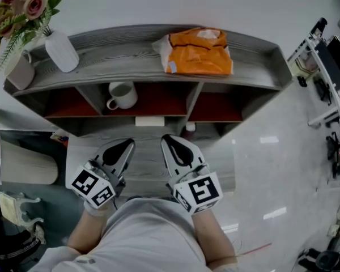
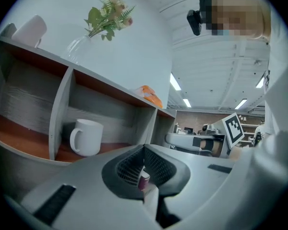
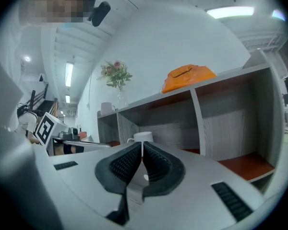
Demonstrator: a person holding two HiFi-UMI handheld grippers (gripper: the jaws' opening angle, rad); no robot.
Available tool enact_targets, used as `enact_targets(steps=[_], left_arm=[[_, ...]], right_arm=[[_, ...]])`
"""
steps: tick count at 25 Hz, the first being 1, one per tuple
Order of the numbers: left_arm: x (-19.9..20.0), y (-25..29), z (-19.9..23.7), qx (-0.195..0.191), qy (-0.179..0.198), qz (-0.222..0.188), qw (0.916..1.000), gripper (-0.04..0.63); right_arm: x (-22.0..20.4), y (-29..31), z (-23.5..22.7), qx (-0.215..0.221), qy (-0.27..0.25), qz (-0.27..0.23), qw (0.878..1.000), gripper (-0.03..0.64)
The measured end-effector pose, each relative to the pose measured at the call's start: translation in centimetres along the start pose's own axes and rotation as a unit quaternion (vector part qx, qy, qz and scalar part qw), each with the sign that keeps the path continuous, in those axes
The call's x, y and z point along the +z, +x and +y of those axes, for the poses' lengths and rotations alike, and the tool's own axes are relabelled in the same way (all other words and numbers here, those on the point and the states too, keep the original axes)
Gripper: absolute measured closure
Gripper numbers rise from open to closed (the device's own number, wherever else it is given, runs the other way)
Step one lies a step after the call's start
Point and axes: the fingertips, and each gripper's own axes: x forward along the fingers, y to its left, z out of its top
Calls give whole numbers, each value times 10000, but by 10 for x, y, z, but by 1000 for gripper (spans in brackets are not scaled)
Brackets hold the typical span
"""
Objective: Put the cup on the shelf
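Our left gripper (image 1: 129,144) and right gripper (image 1: 166,139) are both pressed shut on nothing, while just ahead of the jaws the white cup (image 1: 122,95) stands upright in the middle compartment of the shelf (image 1: 119,49), probably light, rigid, glossy and breakable, and best pinched across its rim or handle.

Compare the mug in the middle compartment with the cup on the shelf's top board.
Place: the mug stands inside the middle compartment; the cup stands on the top board, at its left end.
Company: the mug is alone in its compartment; the cup stands beside the vase of flowers.
Tone: the mug looks bright white, the cup a little duller.
Shared: both stand upright, untouched.
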Motion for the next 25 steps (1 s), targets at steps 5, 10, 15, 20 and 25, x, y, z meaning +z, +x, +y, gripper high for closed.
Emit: enact_targets(steps=[5,10,15,20,25], left_arm=[[-3,6,-5,-113,28,26,9999,578],[-2,10,-7,-151,50,26,9999,578],[-3,12,-6,-149,32,37,9999,578],[-6,15,-4,-134,15,73,9999,578],[-6,16,-3,-156,42,122,9998,578]], right_arm=[[-2,-7,0,-36,24,-64,10000,589],[-2,-6,-2,-55,-8,-90,9999,591],[-4,-3,-4,-98,47,-91,9999,591],[-8,-3,-6,-57,63,-42,10000,591],[-9,-2,-9,-88,63,-55,9999,591]])
